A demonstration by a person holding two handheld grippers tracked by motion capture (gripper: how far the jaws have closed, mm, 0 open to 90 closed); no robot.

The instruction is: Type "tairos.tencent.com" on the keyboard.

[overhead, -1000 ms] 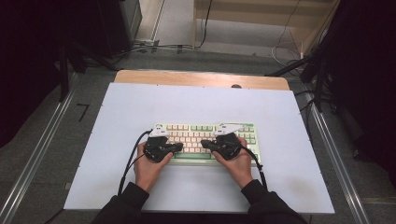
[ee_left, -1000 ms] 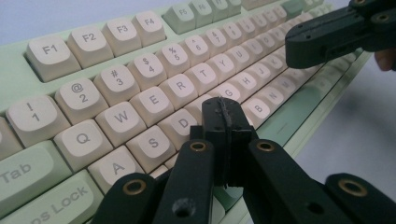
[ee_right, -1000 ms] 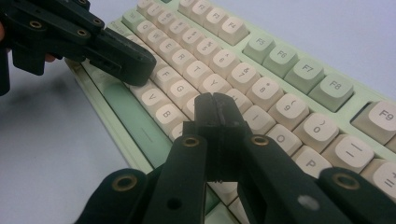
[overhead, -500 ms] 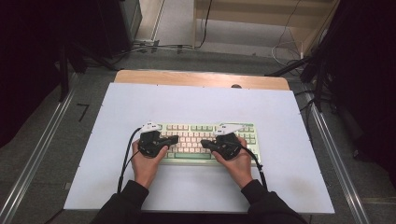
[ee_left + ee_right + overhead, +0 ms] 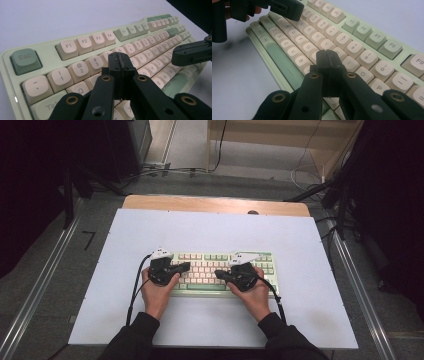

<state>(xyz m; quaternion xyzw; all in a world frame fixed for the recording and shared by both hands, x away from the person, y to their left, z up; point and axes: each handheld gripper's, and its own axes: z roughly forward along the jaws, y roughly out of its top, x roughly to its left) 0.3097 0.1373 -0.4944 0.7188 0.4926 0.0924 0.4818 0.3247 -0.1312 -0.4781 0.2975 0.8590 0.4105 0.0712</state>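
A: Counted: one keyboard (image 5: 222,273), two grippers, two hands, one white sheet (image 5: 215,230) over one wooden table (image 5: 215,204).

B: Confirmed. Keyboard lying flat on the near half of the sheet, roughly centred, long side across.

A: Left gripper (image 5: 120,58) pressed together, nothing between the jaws; tip poised over the number row near the 3 and 4 keys, seen in the left gripper view. Touching or just above, cannot tell.

B: Right gripper (image 5: 327,57) likewise pressed together, pinching nothing; tip above the letter keys around H and J, by the right gripper view.

A: From the high view: left gripper (image 5: 186,266) angled in from the keyboard's left end, right gripper (image 5: 218,272) angled in from right of the middle, tips pointing toward each other, near but apart.

B: Edges: broad bare sheet beyond the keyboard, narrower margins left and right, a strip on the near side under the wrists. Bare wood along the far edge only. Metal rails (image 5: 45,285) flanking the table on the floor.
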